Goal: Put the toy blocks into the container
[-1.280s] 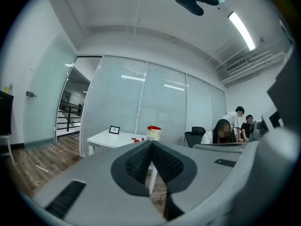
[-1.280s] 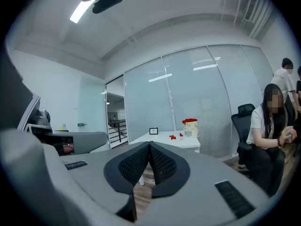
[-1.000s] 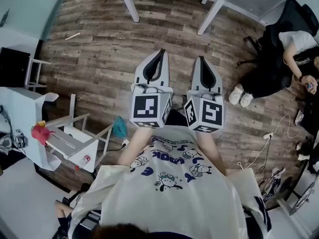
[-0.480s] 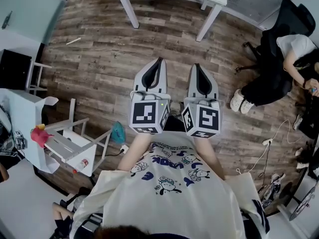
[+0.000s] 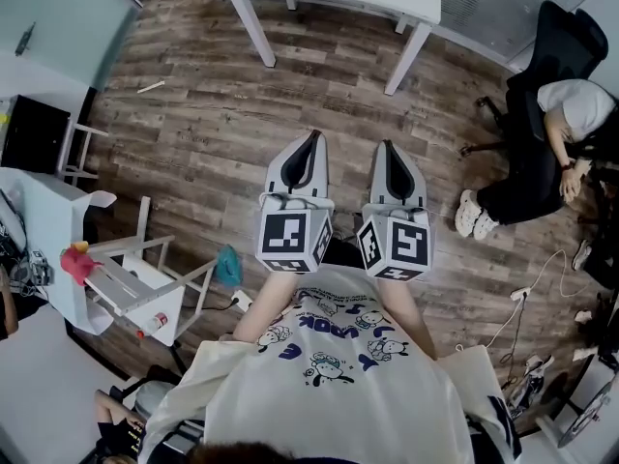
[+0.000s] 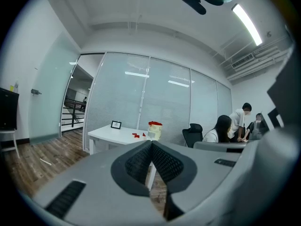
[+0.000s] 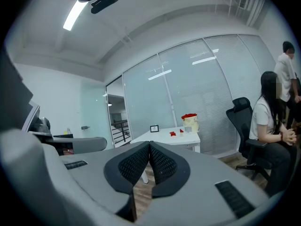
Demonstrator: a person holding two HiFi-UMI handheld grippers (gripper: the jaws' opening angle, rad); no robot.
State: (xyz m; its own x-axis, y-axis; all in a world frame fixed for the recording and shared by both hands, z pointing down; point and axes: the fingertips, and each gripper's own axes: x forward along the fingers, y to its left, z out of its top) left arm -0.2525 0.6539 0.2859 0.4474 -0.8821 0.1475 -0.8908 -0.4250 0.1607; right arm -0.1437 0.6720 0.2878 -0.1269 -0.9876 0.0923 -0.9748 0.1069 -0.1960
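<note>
Our left claw [image 6: 151, 143] is shut tight. Its two black pads press together and nothing is between them. Our right claw [image 7: 149, 144] is shut tight too, and it holds nothing. The two claws sit side by side, close in front of our tummy, and point out over the brown wooden floor [image 5: 213, 114].

Each claw has a cube on it with black and white squares, the left cube [image 5: 293, 238] and the right cube [image 5: 398, 246]. Behind the cubes is our white shirt [image 5: 329, 375], with little cartoon dogs and blue letters. The letters are upside down and we cannot read them.

Far ahead of the claws stands a white table [image 6: 110, 134]. The red toy blocks [image 6: 136, 135] lie on it, well apart from both claws. Just beside them stands the pale container [image 6: 154, 130] with a red top. A small picture frame [image 6: 115, 125] stands there too. Off to the right of the claws, a person [image 7: 270, 126] sits in a black chair.
</note>
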